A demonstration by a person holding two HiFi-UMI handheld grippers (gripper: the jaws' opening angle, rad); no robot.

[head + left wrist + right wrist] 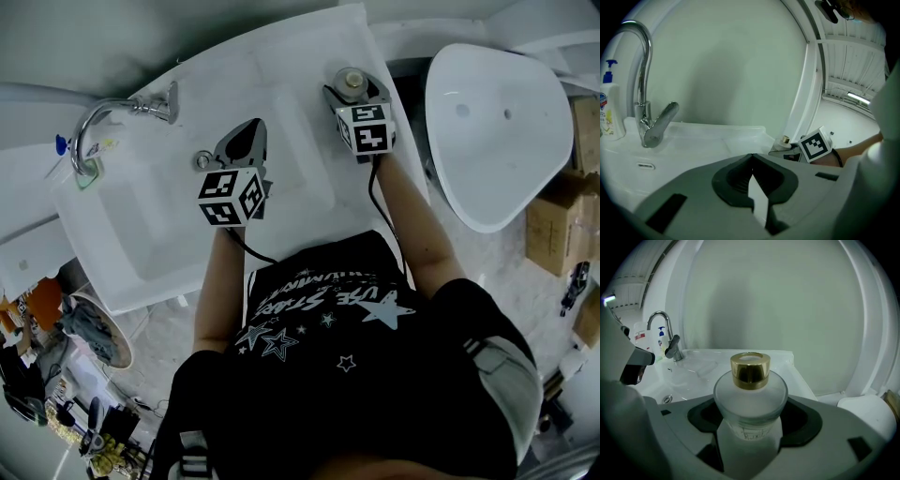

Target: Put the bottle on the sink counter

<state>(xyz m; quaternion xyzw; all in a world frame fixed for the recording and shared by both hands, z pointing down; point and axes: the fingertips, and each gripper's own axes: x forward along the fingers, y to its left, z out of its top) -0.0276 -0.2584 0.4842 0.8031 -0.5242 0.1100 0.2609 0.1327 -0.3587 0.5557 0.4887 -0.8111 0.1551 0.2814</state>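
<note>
Two grippers hang over the white desk [314, 42], one in each of the person's hands. The right gripper [355, 94] has its jaws closed on the frosted glass body of the bottle [750, 401], which stands upright between them, its gold cap [750, 370] rising above the dark pads [806, 420]. In the head view the bottle is over the flat part of the desk near its far right corner, to the right of the basin [141, 220]; whether its base touches the surface cannot be told. The left gripper [246, 141] is over the basin, close to the drain [202, 161], and its jaws meet at the tips with nothing between them. Each gripper carries its marker cube [230, 197] nearer the person. At the left end of the desk the chrome faucet [643, 112] arches over the basin, and a pump dispenser [611, 112] with a blue head stands just beside it, against the wall. Off the desk's right edge sits a white toilet [497, 131], with cardboard boxes [558, 225] on the floor beyond it
</note>
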